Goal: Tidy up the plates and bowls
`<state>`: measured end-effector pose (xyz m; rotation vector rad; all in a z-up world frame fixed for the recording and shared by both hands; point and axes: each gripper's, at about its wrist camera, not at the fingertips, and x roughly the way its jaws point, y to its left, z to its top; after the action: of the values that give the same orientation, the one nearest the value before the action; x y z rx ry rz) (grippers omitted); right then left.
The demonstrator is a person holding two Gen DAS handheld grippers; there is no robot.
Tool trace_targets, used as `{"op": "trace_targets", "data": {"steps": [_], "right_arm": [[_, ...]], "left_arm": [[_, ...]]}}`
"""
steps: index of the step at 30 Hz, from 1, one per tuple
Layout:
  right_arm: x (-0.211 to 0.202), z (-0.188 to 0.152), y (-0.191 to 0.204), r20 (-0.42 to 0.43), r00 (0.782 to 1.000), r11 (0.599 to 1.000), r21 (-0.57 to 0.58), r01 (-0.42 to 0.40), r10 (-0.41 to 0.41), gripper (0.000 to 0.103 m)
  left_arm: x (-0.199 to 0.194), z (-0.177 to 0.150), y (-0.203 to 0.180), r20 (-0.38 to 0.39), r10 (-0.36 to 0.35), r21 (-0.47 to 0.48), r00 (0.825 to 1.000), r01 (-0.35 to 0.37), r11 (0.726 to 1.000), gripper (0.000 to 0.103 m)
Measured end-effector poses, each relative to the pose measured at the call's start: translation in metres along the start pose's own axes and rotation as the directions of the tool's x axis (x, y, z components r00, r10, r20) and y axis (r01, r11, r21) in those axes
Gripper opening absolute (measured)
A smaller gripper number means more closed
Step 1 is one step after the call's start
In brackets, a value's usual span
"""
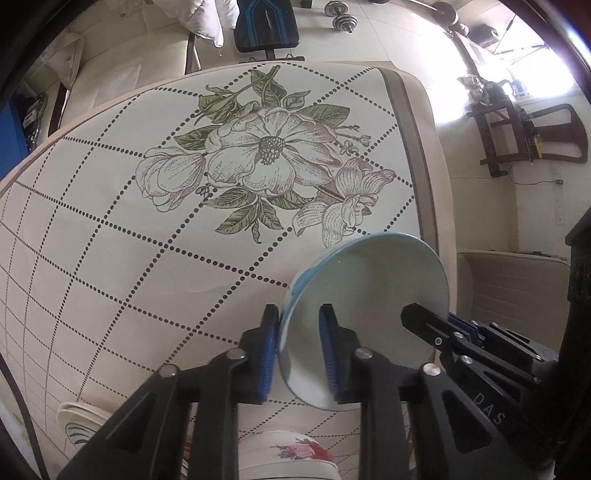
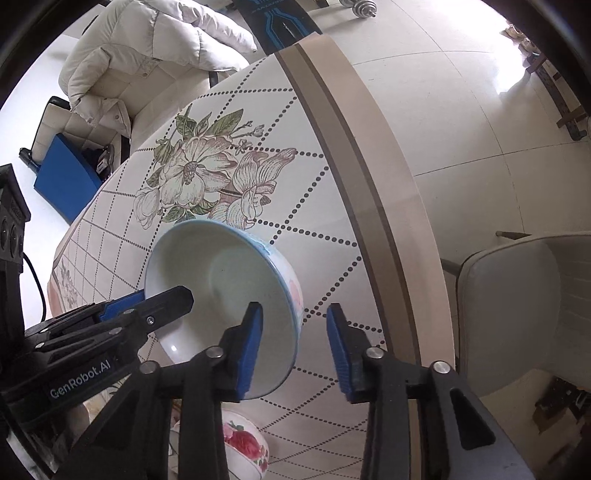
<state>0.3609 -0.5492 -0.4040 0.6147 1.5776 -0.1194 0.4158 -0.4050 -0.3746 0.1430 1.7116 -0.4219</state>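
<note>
A pale blue bowl [image 1: 369, 295] is held tilted above the flower-patterned table [image 1: 147, 258]. My left gripper [image 1: 299, 354] has its jaws on either side of the bowl's rim, the left pad touching the outside. In the right wrist view the bowl [image 2: 229, 273] shows its inside. My right gripper [image 2: 295, 347] is open, its left finger [image 2: 251, 343] inside the bowl and its right finger off to the side. A bowl with red flowers [image 2: 245, 443] sits on the table below; it also shows in the left wrist view [image 1: 291, 454]. A stack of white plates [image 1: 79, 424] sits at lower left.
The table's brown-banded edge [image 2: 369, 221] runs along the right. A cream chair [image 2: 517, 314] stands beside it. A sofa with a white jacket [image 2: 147, 48] is beyond the far end, and a weight bench [image 1: 266, 26] and dumbbells lie on the floor.
</note>
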Motion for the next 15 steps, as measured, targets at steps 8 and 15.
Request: {"op": "trace_targets", "data": {"steps": [8,15], "right_arm": [[0.009,-0.001,0.009,-0.013,0.998,0.998,-0.011,0.057,-0.057,0.007],[-0.006,-0.008,0.02,-0.004,0.999,0.999,-0.018,0.033,-0.034,0.007]], "left_arm": [[-0.003,-0.008,0.004,0.022,0.032,-0.005,0.999,-0.032,0.999,0.012],[-0.028,-0.018,0.005,0.051,0.04,0.0,0.998,-0.04,0.999,0.012]]}}
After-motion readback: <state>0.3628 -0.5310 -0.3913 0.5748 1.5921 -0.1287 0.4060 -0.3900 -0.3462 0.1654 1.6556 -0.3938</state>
